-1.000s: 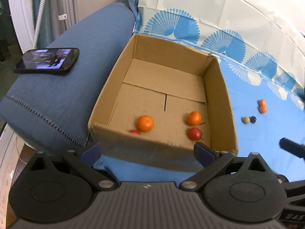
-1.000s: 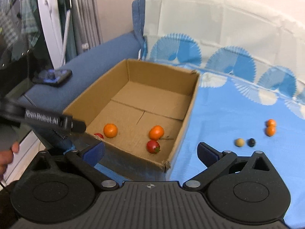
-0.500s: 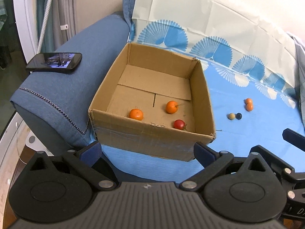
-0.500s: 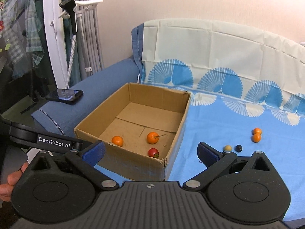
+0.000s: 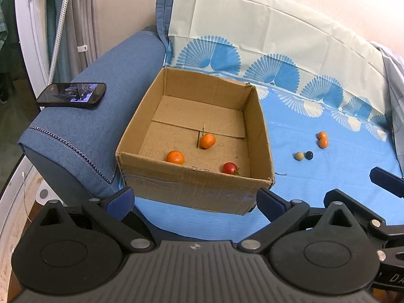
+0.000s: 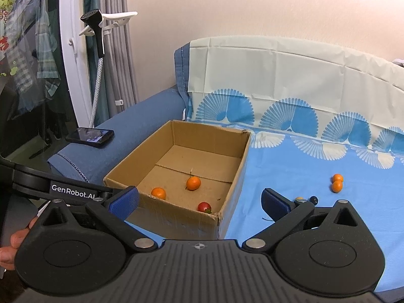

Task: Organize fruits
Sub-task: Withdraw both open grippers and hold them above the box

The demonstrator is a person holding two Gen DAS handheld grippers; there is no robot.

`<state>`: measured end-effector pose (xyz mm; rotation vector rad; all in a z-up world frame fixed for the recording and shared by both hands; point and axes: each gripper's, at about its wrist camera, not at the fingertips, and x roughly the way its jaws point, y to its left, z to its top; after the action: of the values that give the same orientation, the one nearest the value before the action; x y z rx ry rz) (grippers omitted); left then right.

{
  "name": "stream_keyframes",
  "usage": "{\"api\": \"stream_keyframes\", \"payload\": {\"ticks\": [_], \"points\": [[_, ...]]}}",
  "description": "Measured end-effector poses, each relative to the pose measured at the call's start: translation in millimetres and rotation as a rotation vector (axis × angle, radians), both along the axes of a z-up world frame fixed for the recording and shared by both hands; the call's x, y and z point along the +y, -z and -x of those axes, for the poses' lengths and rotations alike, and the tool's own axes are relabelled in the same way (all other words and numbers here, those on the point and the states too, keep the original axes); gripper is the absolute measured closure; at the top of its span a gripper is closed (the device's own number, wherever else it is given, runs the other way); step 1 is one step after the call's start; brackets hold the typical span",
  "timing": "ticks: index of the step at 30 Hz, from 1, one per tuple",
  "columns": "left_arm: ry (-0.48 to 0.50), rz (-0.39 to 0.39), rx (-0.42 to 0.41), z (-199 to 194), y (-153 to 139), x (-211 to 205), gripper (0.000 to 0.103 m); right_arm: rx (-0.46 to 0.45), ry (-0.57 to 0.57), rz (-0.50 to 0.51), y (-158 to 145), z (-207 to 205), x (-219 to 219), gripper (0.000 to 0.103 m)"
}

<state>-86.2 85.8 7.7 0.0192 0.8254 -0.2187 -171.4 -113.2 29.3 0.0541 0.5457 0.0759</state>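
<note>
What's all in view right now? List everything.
box: 1, brown, on the sheet by the armrest
oranges: 2, orange, in the box
tomato: 1, red, in the box
kumquats: 2, orange, touching, on the sheet
balls: 2, one tan, one dark, on the sheet
sheet: 1, blue with fan print, over the sofa
phone: 1, black, on the armrest
left claw: open, empty
right claw: open, empty
hand: 1, lower left of the right view

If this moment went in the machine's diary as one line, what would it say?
left gripper: open, empty | right gripper: open, empty | box: two oranges, one tomato | cloth: four small fruits left
</note>
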Motion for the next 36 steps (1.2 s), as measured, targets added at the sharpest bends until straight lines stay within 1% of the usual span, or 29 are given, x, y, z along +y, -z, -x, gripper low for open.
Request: {"api": "stream_keyframes", "payload": {"ticks": [36], "points": [[0.002,-0.004,0.01,-2.9,2.1,-1.3,0.0,0.014,0.011,-0.012,4.5,-4.8,-0.5,0.001]]}}
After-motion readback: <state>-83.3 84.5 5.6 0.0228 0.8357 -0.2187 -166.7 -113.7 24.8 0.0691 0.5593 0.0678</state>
